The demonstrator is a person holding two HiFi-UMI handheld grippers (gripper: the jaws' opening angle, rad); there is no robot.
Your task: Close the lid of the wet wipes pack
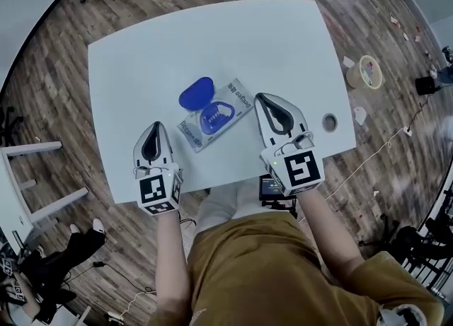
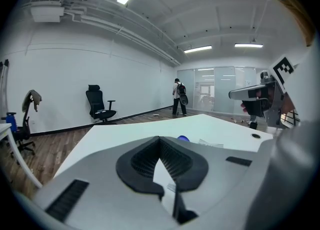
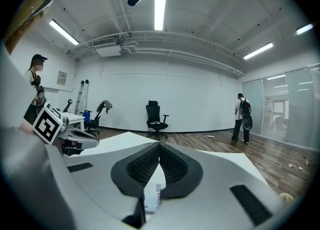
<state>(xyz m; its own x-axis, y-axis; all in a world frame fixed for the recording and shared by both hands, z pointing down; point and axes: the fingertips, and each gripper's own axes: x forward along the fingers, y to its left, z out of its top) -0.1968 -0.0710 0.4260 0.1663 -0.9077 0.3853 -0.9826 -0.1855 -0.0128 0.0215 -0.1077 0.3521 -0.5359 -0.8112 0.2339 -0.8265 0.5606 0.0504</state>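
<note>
The wet wipes pack (image 1: 225,110) lies flat in the middle of the white table (image 1: 141,63), its round blue lid (image 1: 196,93) flipped open toward the far left beside the blue-rimmed opening (image 1: 216,116). My left gripper (image 1: 156,125) hovers near the front edge, left of the pack, its jaws shut with nothing between them. My right gripper (image 1: 259,96) sits just right of the pack, also shut and holding nothing. In the left gripper view, the lid (image 2: 183,137) peeks over the closed jaws. Part of the pack (image 3: 152,194) shows through the jaw gap in the right gripper view.
A round cable hole (image 1: 329,122) sits in the table's right front corner. On the wood floor are a tape roll (image 1: 364,71) at right and a white bench (image 1: 32,176) at left. An office chair (image 3: 156,116) and a person (image 3: 242,116) stand far off.
</note>
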